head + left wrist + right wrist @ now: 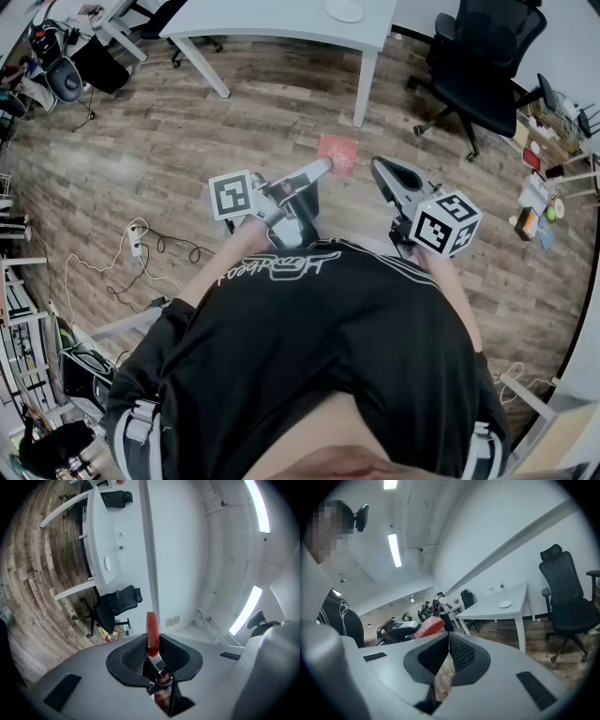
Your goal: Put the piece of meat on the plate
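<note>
The piece of meat is a flat red slab, and my left gripper is shut on its near edge, holding it in the air above the wooden floor. In the left gripper view the meat stands edge-on between the pads. My right gripper hangs just right of it with its jaws shut and nothing between them. From the right gripper view the meat shows to the left of the jaws. A small white plate lies on the white table further ahead; the same plate also appears in that view.
A black office chair stands to the right of the table. Cables and a power strip lie on the floor at the left. Shelves with small items line the right side. More black chairs stand beside the table.
</note>
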{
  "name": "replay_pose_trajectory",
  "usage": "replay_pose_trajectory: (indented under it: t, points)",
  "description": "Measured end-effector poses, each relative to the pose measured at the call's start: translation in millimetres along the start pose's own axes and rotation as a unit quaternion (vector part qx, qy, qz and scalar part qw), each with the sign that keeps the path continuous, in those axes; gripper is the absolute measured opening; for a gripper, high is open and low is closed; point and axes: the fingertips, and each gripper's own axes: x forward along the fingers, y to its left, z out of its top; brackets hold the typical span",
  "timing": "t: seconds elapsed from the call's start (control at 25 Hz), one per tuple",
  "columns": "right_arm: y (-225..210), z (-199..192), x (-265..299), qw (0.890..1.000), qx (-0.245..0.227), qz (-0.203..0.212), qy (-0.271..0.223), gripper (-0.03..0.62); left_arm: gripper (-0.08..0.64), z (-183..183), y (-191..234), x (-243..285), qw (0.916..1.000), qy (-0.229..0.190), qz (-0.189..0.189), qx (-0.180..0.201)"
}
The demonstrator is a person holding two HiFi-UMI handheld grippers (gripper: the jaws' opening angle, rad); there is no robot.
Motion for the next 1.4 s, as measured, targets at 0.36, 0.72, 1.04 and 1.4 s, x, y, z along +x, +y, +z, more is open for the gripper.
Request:
replay_pose_trajectory:
  t: [0.36,0.72,1.04,1.4]
  points:
    - [-0.2,-4.4,-9.6,1.0,-0.003,-0.012,0.005,0.011,0.078,-10.9,1.2,2.4,0.9999,0.005,-0.007,-0.009]
    - [-8.9,-6.3,-8.4,1.0,0.025,-0.005,0.001,0.012,0.078,-12.0,12.3,1.7,0.9997,0.0,-0.005,-0.023]
    - [-16.1,-9.3,4.6,0.999,0.034,-0.006,0.004,0.012,0.078,0.4,23.3,0.9,0.9995,-0.006,-0.001,-0.033]
    - [-64.5,6.3,35.0,0.998,0.048,-0.027,0.001,0.012,0.078,47.9,50.7,31.6,0.9992,0.003,-0.006,-0.04]
